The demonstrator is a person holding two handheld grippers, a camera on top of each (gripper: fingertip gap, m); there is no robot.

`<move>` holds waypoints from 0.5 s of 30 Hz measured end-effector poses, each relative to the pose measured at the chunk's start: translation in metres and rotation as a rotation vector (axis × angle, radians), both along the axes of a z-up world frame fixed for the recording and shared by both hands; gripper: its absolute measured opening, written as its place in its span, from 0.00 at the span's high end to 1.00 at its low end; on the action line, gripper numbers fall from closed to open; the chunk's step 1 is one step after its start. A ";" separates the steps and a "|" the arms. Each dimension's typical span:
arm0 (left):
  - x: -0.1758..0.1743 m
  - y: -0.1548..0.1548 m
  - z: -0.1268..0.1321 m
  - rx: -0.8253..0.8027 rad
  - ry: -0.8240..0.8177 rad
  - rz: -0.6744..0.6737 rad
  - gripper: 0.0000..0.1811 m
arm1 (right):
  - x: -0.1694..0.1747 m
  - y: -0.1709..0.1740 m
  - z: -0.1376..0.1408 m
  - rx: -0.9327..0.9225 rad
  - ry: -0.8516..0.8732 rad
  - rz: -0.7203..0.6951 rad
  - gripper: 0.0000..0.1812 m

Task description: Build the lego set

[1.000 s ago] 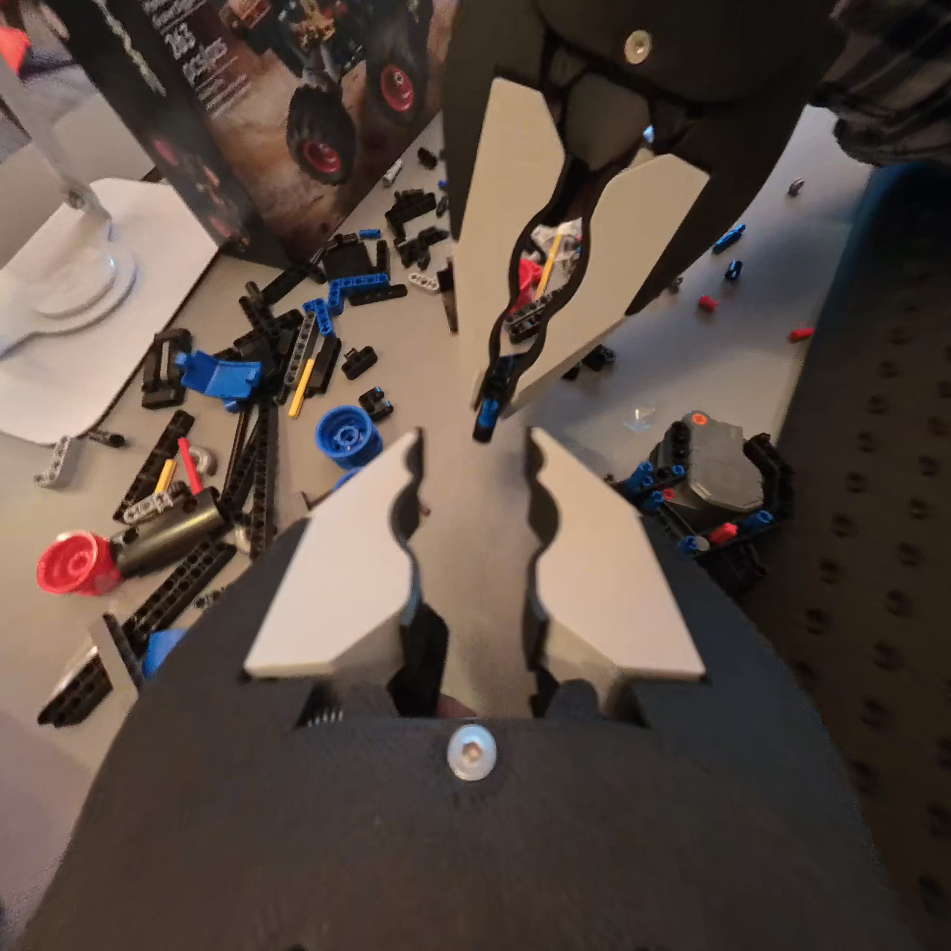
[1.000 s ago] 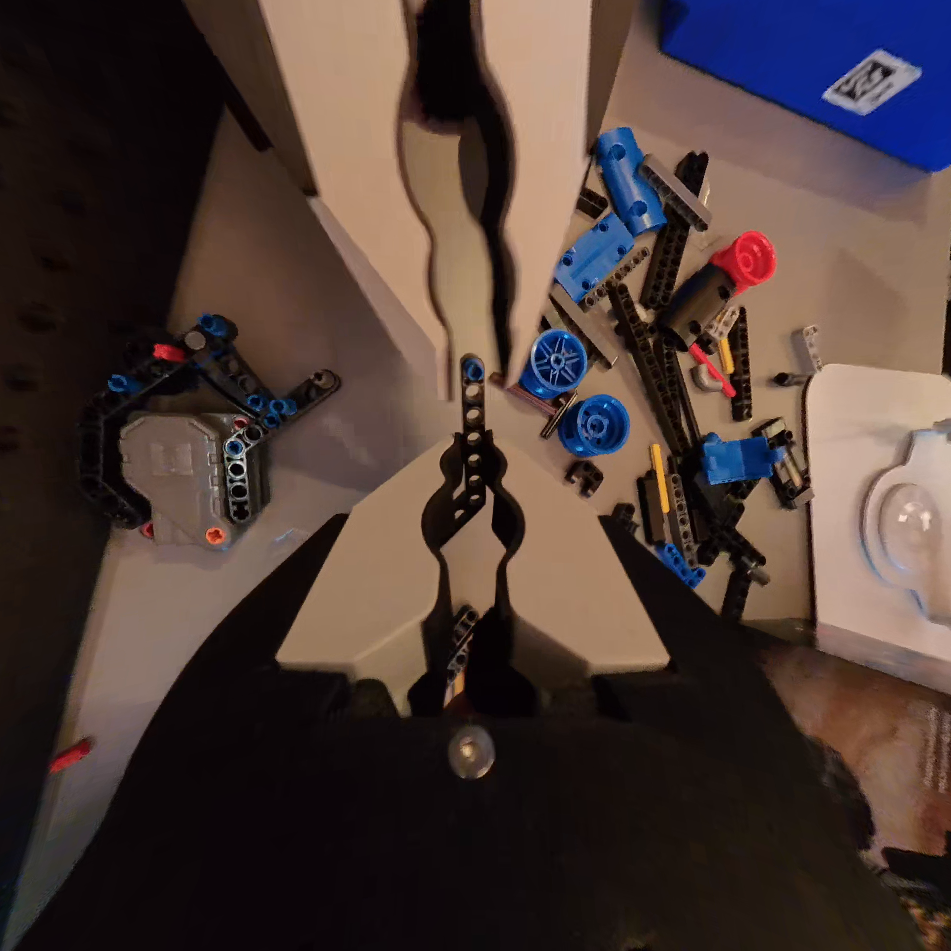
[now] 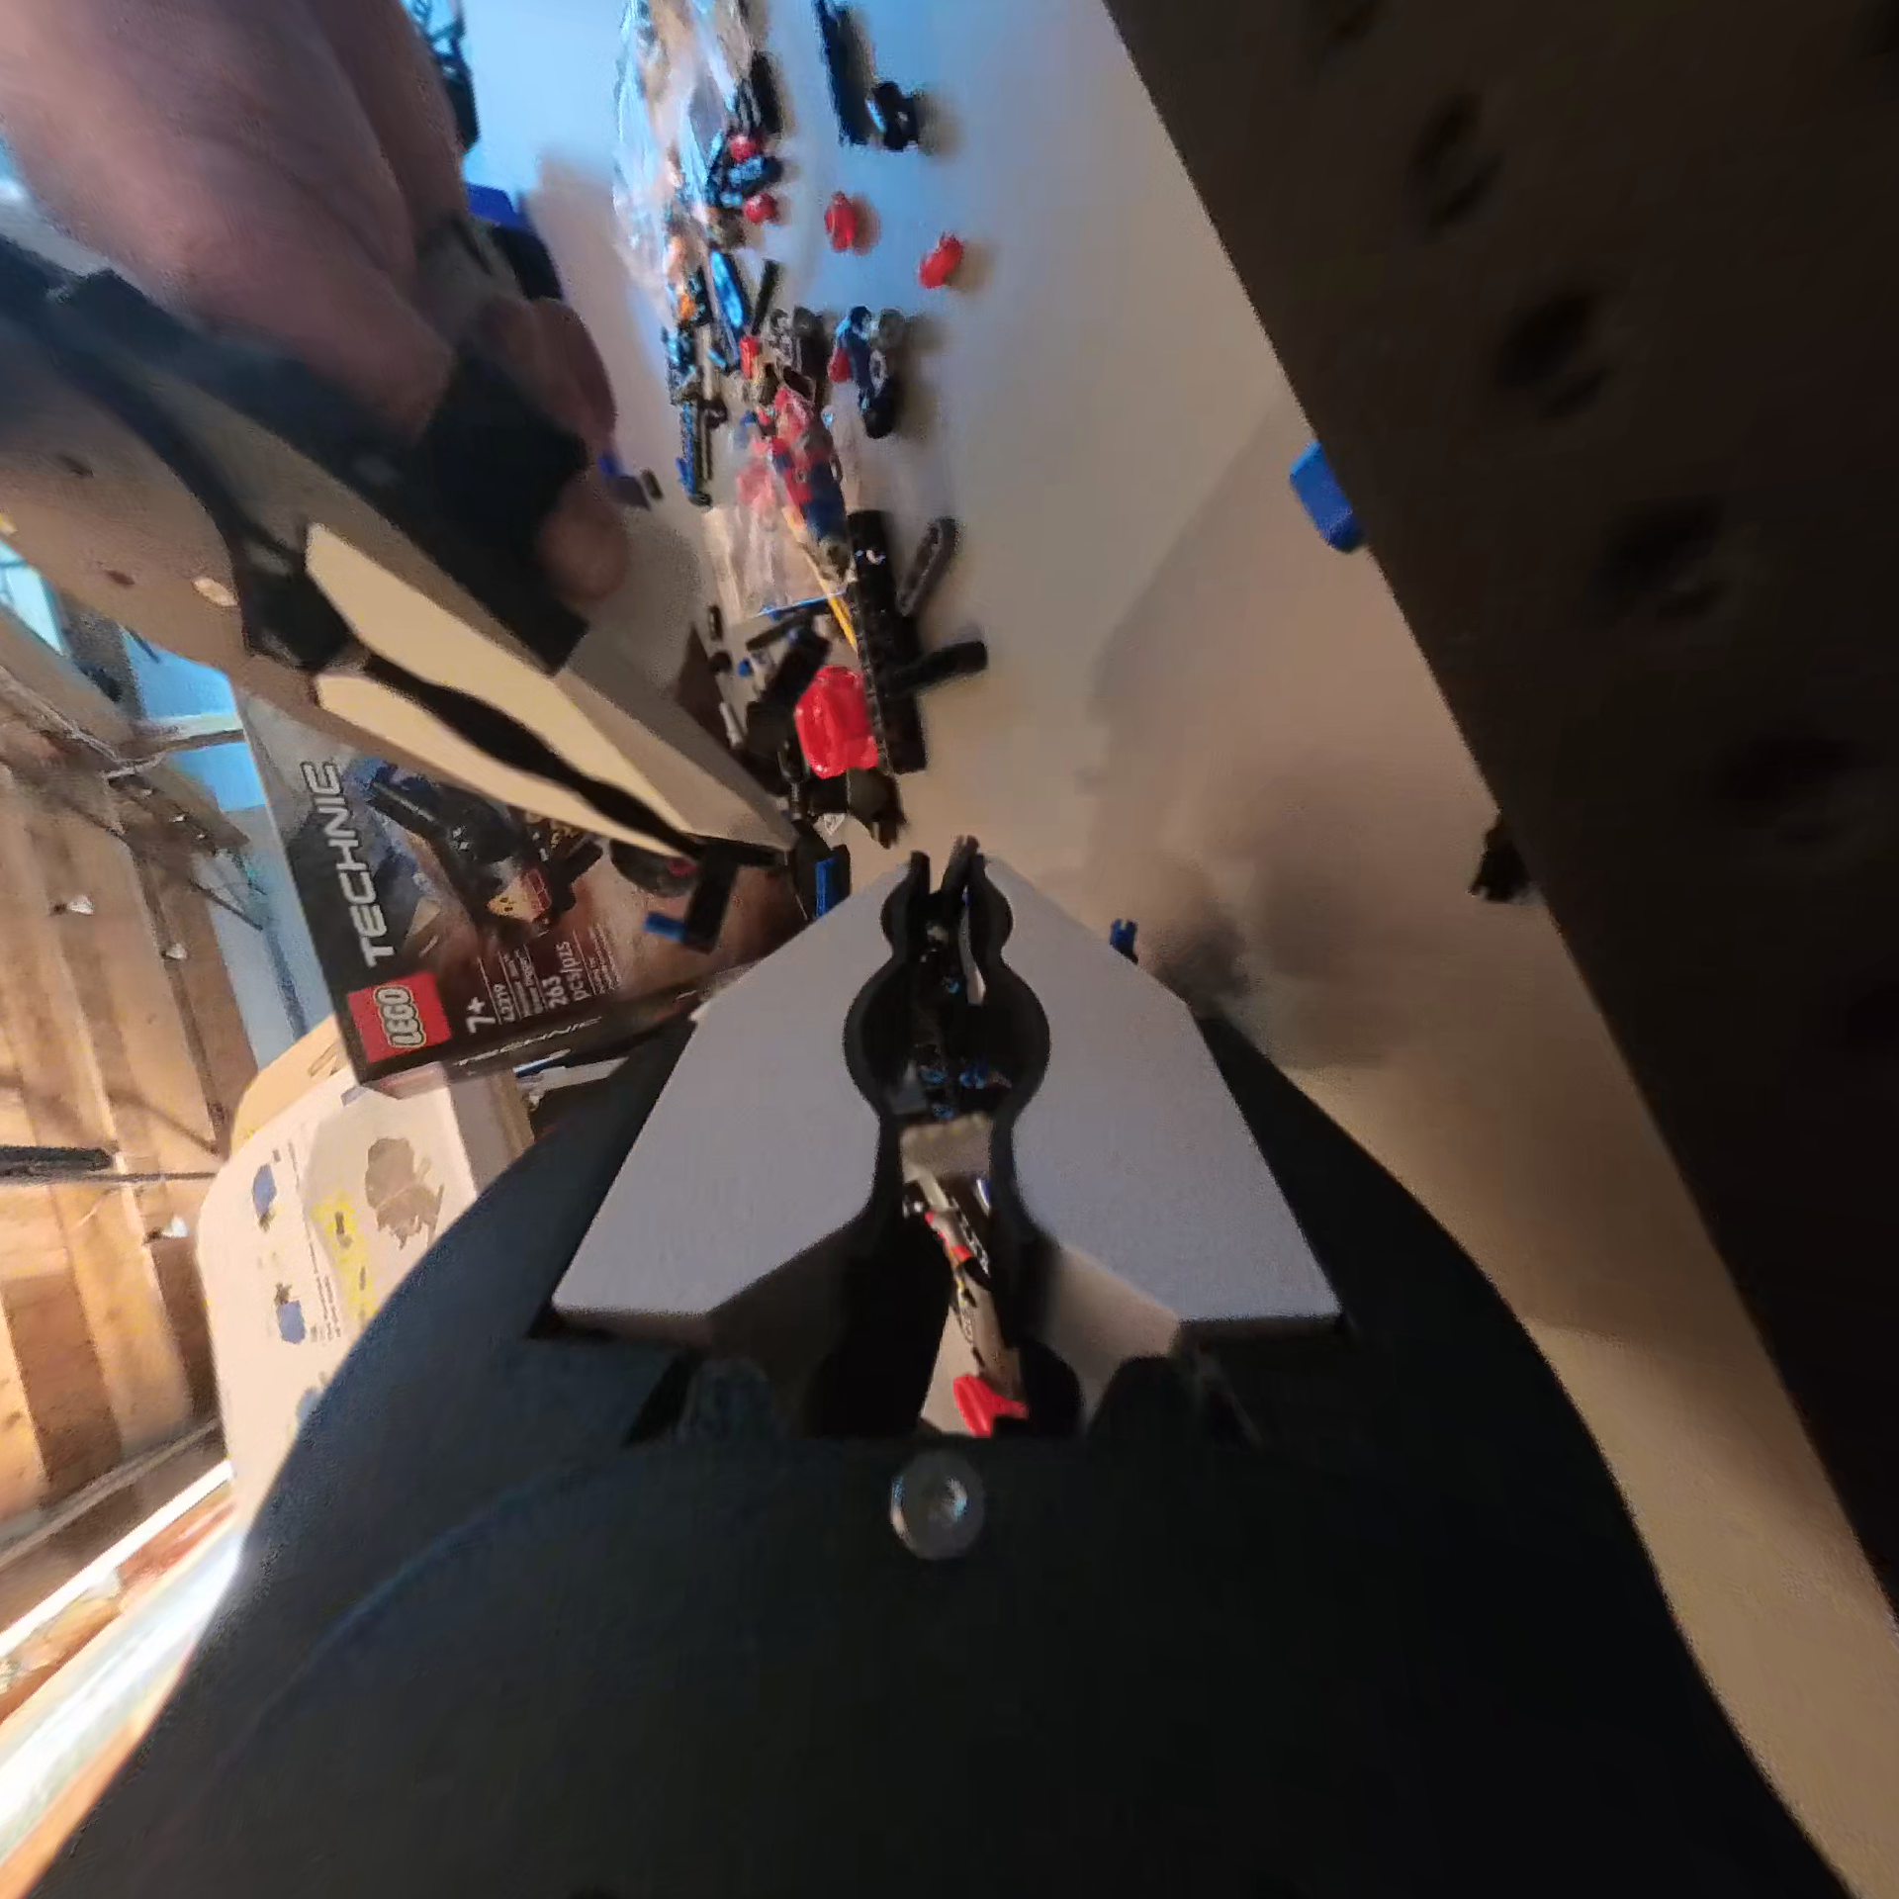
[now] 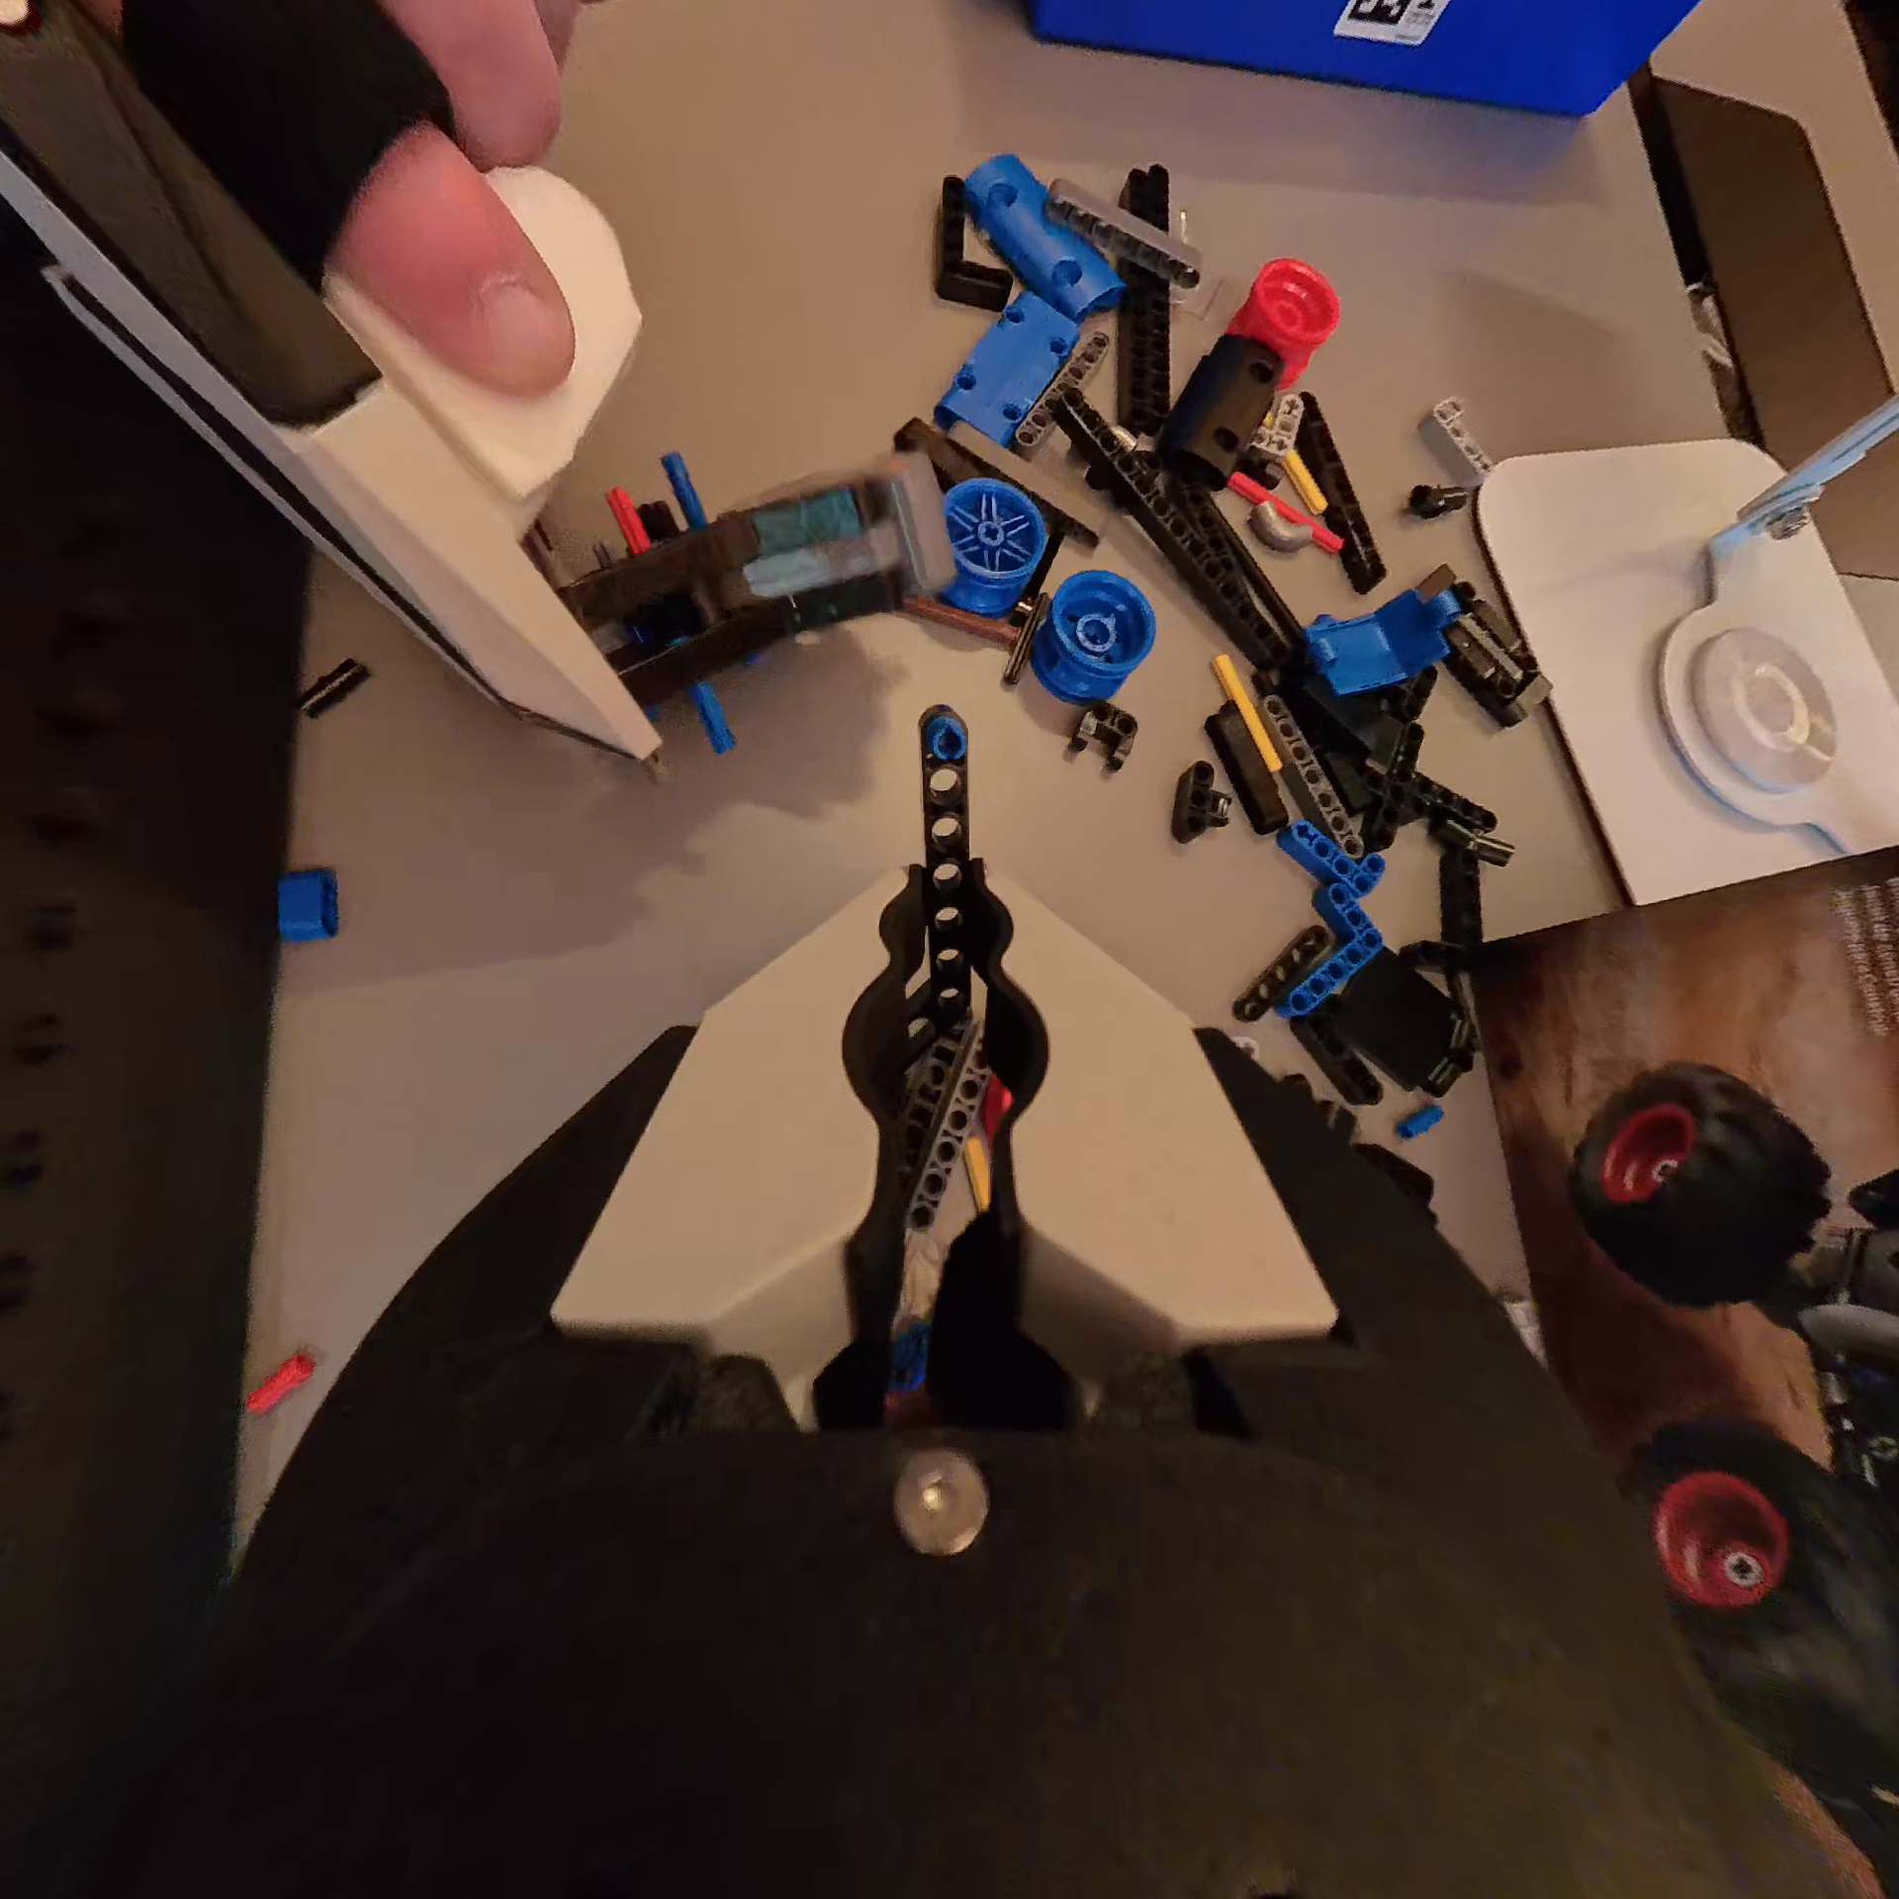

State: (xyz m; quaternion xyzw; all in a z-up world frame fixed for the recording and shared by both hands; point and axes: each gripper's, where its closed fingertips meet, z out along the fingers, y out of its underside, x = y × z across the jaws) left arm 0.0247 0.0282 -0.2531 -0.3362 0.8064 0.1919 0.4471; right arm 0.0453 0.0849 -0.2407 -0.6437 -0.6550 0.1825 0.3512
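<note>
My left gripper (image 3: 943, 873) is shut on the grey and black motor assembly (image 3: 951, 1028), seen between its jaws. In the right wrist view this gripper (image 4: 627, 735) comes in from the upper left, with the assembly (image 4: 760, 586) lifted off the table and red and blue pins sticking out. My right gripper (image 4: 943, 879) is shut on a long black holed beam (image 4: 943, 812) with a blue pin (image 4: 942, 738) in its far end. The beam tip is a little below and right of the assembly, not touching. The right gripper (image 3: 771, 838) also shows in the left wrist view.
Loose black, blue and red parts (image 4: 1233, 575) lie on the grey table, with two blue wheels (image 4: 992, 545) and a red wheel (image 4: 1285, 308). The set box (image 4: 1696, 1233) is at right, a white stand base (image 4: 1603, 637) beyond, a blue bin (image 4: 1336, 41) at the back, a dark perforated surface (image 4: 103, 719) on the left. My hands' fingertips stand some 7 cm from each other. From either gripper's tips it is about 25 cm to the red wheel (image 4: 1285, 308).
My left gripper was open over the table; it has shut on the motor assembly, lifted it and rolled sideways. My right gripper still holds the black beam.
</note>
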 end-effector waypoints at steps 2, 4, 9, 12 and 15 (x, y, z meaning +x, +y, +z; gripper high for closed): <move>-0.001 -0.001 0.004 -0.031 -0.030 0.032 0.92 | 0.000 -0.002 -0.005 -0.004 -0.015 0.003 0.98; -0.007 -0.004 0.005 -0.096 -0.082 0.090 0.79 | 0.001 -0.002 -0.007 -0.009 -0.023 0.002 0.97; -0.029 -0.005 0.004 -0.406 -0.314 0.371 0.69 | 0.001 -0.005 -0.011 -0.047 -0.017 0.016 0.97; -0.043 0.012 -0.004 -0.548 -0.425 0.589 0.61 | 0.000 -0.011 -0.015 -0.050 -0.038 0.044 0.97; -0.053 0.024 -0.022 -0.679 -0.427 0.681 0.65 | -0.005 -0.019 -0.016 -0.061 -0.040 0.077 0.97</move>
